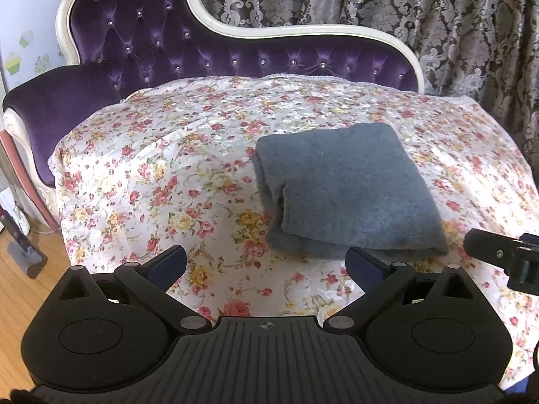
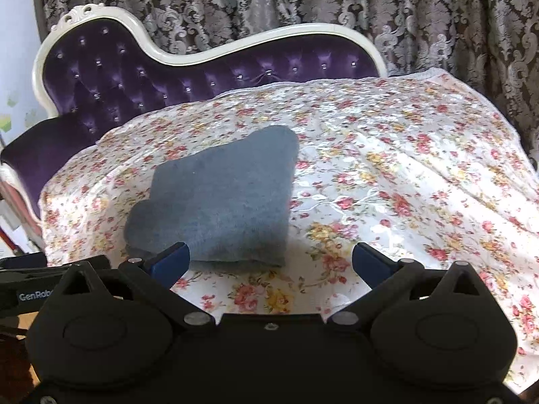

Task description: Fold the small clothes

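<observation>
Left hand-held gripper (image 1: 266, 264): jaws spread wide, blue pads well apart, nothing between them. It hangs above the near edge of the floral cloth (image 1: 141, 168), touching nothing that I can see. Its right blue pad sits just in front of the near hem of the folded grey garment (image 1: 340, 188); whether pad and fabric meet cannot be told from this angle.

Right hand-held gripper (image 2: 269, 262): also wide open and empty. Its left blue pad overlaps the near left corner of the folded grey garment (image 2: 219, 198) in the right wrist view; contact is uncertain. Its right pad is over bare floral cloth (image 2: 387, 175), clear of the garment.

In the left wrist view a black part of the right hand-held gripper (image 1: 498, 252) shows at the right edge, beside the garment's near right corner.

Garment: grey fleecy piece, folded into a thick rough rectangle with several layers showing along the near and left edges. It lies flat on the floral cloth, toward the near side, roughly midway between the two grippers.

Surroundings: the cloth drapes over the seat of a purple tufted chaise (image 1: 141, 43) with a cream carved frame. Patterned damask curtain (image 1: 438, 17) behind. Wooden floor (image 1: 20, 303) at lower left.
</observation>
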`<state>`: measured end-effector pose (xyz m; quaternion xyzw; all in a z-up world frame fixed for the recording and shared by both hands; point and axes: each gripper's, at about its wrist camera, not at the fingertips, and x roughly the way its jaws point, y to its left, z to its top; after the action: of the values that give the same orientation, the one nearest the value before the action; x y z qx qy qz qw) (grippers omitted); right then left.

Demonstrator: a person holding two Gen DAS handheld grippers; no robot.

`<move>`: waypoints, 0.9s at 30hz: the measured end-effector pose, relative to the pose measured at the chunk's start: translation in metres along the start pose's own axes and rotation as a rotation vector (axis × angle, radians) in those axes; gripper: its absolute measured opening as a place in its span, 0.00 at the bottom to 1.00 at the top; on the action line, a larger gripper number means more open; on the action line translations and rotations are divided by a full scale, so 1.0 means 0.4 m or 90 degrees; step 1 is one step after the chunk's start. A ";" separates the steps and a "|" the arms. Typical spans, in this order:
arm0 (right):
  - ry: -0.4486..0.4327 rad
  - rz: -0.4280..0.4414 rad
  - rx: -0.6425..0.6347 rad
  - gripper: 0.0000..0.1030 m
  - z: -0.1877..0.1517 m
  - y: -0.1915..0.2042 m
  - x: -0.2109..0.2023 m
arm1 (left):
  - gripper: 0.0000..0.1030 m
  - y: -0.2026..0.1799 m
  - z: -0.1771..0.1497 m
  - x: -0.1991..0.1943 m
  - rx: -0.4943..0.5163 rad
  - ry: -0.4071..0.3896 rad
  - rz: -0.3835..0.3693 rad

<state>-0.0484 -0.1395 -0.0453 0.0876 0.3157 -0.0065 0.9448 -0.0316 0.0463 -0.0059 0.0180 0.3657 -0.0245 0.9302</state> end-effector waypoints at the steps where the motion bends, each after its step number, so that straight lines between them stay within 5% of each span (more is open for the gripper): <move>1: 0.001 0.007 -0.001 0.99 0.001 0.001 0.000 | 0.99 0.001 0.000 0.001 -0.003 0.001 -0.002; 27: 0.013 0.067 -0.025 0.99 -0.007 0.035 0.011 | 0.99 0.012 -0.014 0.026 -0.017 0.042 -0.017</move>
<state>-0.0454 -0.1250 -0.0478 0.0858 0.3205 0.0506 0.9420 -0.0277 0.0509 -0.0169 0.0017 0.3969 -0.0314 0.9173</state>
